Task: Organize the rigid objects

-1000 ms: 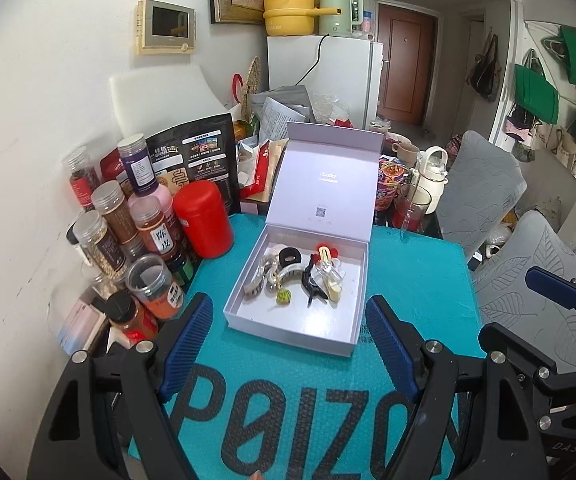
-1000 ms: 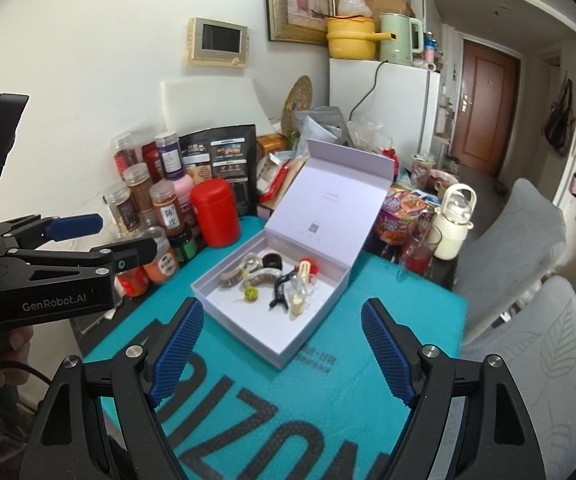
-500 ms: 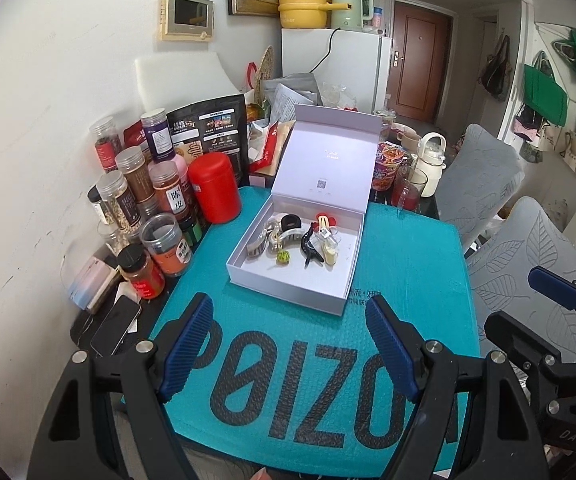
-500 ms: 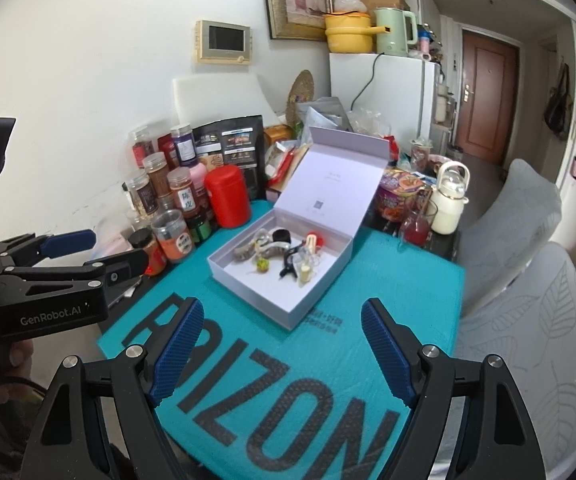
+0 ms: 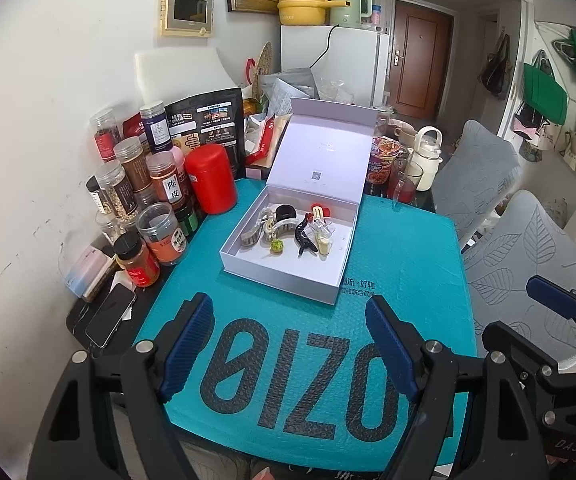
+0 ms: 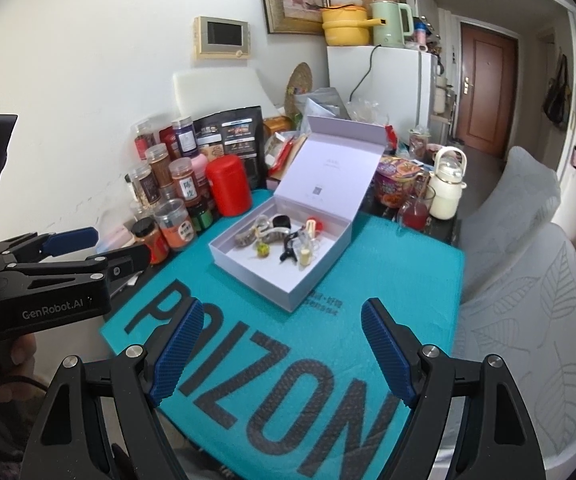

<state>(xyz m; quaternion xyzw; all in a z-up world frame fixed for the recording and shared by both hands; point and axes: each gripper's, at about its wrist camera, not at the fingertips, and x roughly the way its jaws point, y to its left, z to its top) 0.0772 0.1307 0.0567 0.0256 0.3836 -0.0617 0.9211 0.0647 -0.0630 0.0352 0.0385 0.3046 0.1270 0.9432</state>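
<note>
Both spread, gripping nothing: left hand-held gripper [image 5: 288, 332] and right hand-held gripper [image 6: 279, 336], above teal mat [image 5: 400, 248], short of open white box [image 5: 283, 276] holding hair clips [image 5: 288, 230].

The mat [image 5: 388, 240] is teal with large black lettering. On it sits a pale lilac-white box [image 5: 288, 276], its raised lid [image 5: 324, 156] the same shade. Inside lie a glossy black hair clip [image 5: 303, 236], a cream-yellow clip [image 5: 324, 245], a red piece [image 5: 320, 209] and a green-yellow bead [image 5: 276, 245]. A solid red canister [image 5: 211, 178] stands beside jars of brown and orange spices [image 5: 165, 180]. Both grippers' fingers [image 5: 185, 344] carry blue dimpled pads on black frames. The chair covers [image 5: 528, 256] are grey with a leaf pattern.
</note>
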